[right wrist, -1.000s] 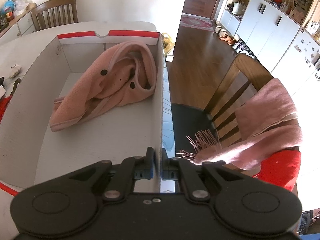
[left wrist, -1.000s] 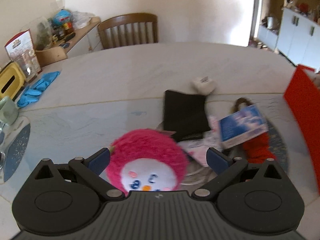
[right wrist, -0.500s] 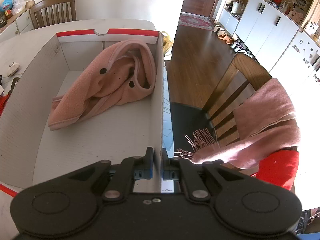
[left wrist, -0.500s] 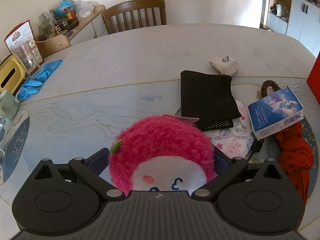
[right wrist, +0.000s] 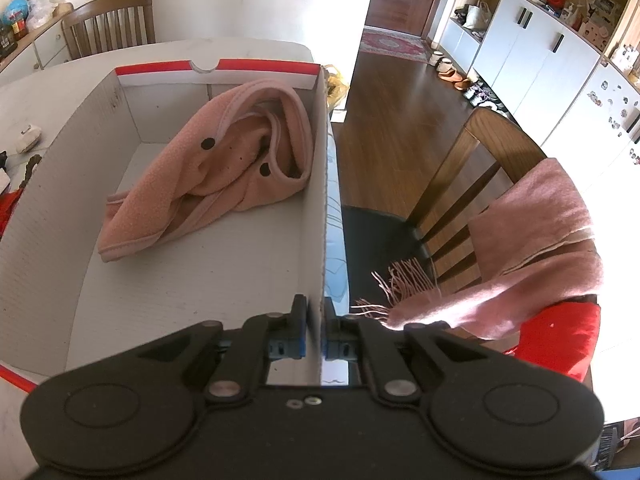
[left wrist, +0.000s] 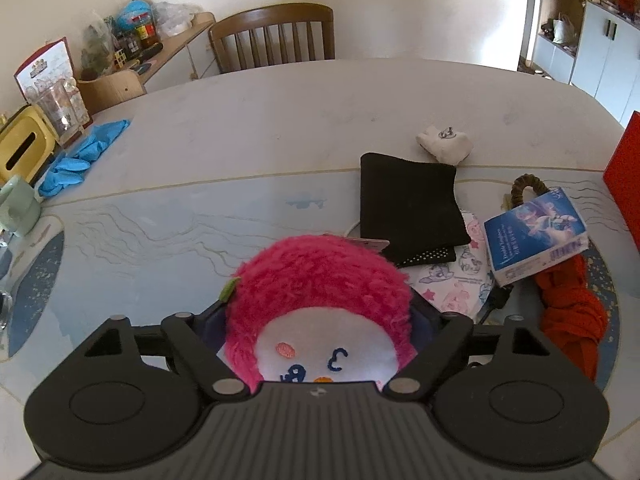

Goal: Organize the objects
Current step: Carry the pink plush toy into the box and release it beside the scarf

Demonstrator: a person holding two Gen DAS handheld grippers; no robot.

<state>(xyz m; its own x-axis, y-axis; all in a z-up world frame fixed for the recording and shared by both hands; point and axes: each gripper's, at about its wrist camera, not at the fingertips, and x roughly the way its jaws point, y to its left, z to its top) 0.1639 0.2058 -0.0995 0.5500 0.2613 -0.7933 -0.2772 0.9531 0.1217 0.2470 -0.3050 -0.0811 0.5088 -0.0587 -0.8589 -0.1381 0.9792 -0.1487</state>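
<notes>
**Pink plush toy between closing jaws, box wall clamped**

Pink and fluffy, the round plush toy (left wrist: 318, 312) now fills the gap of the left gripper (left wrist: 318, 320), whose jaws are closing around it; a second ago they stood wider and the toy sat lower, smaller and clear of both fingers. Its sides now meet the fingers (left wrist: 428, 320), and whether the pads already press in cannot be told. Its white face with the stitched blue marks points toward the camera. Compared with the earlier picture, the view has drawn nearer to the table (left wrist: 240, 140), and the heap of things beside the toy appears larger.

The right gripper (right wrist: 316, 332) is unchanged: its jaws are pinched tight on the near end of the right wall of the white cardboard box (right wrist: 316, 184), just as they were a second before. The box and its contents lie as before.

Counted: one plush toy, one black cloth (left wrist: 410, 204), one blue carton (left wrist: 536, 236), one orange-red knit bundle (left wrist: 568, 312), one small white pouch (left wrist: 444, 144), and one patterned pink-and-white item (left wrist: 452, 284) under the black cloth. In the box lies one pink garment (right wrist: 212, 172) with two dark buttons showing. One pink fringed scarf (right wrist: 516, 256) hangs over a chair (right wrist: 472, 168) beside the box.
</notes>
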